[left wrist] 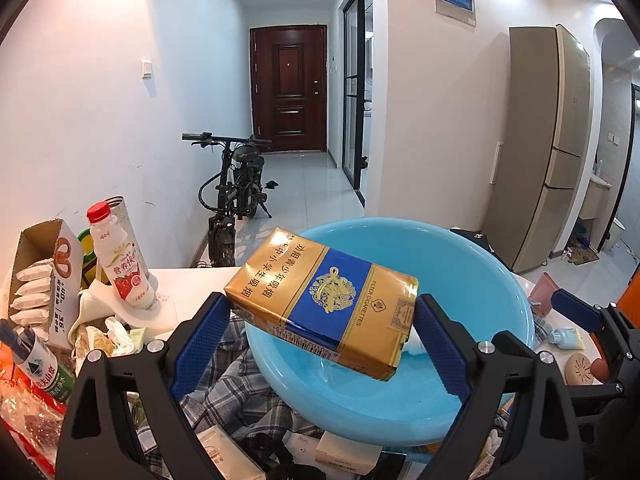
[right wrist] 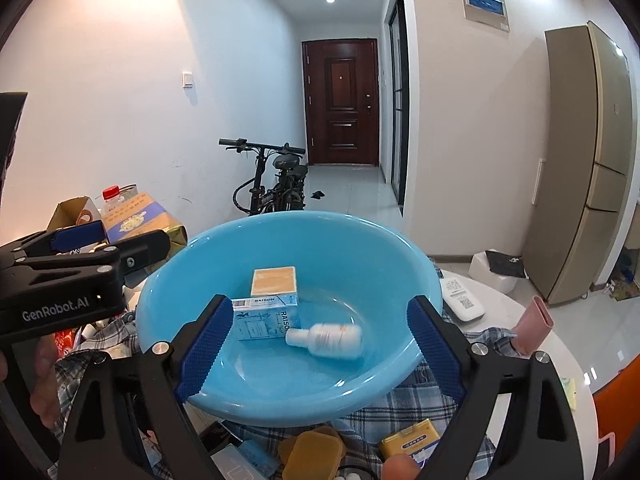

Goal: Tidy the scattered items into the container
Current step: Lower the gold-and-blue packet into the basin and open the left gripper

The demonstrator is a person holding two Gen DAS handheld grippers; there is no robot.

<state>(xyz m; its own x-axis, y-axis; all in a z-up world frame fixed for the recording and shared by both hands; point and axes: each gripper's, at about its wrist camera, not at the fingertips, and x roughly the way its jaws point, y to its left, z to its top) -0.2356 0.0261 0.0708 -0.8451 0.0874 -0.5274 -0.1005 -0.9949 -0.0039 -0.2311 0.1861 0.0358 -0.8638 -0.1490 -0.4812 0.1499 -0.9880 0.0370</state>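
The left gripper (left wrist: 322, 320) is clamping a gold-and-blue cigarette carton (left wrist: 324, 304) between its blue pads (left wrist: 200, 344), holding it tilted in the air above the near-left rim of the blue basin (left wrist: 492, 280). The right gripper (right wrist: 320, 344) is hovering over the near side of the same basin (right wrist: 192, 256), its jaws standing wide apart with nothing between them. Inside the basin a pale blue Raison box (right wrist: 266, 318) is lying beside a white bottle (right wrist: 326, 338) resting on its side, with a tan-topped box (right wrist: 274, 280) just behind them. The basin is sitting on a plaid cloth (right wrist: 404, 408). To the left of the basin a red-capped drink bottle (left wrist: 120, 264) is standing near an open snack box (left wrist: 40, 276); a yellow tin (right wrist: 408, 442) is lying on the cloth in front of the basin, and a pink case (right wrist: 534, 326) is sitting to its right.
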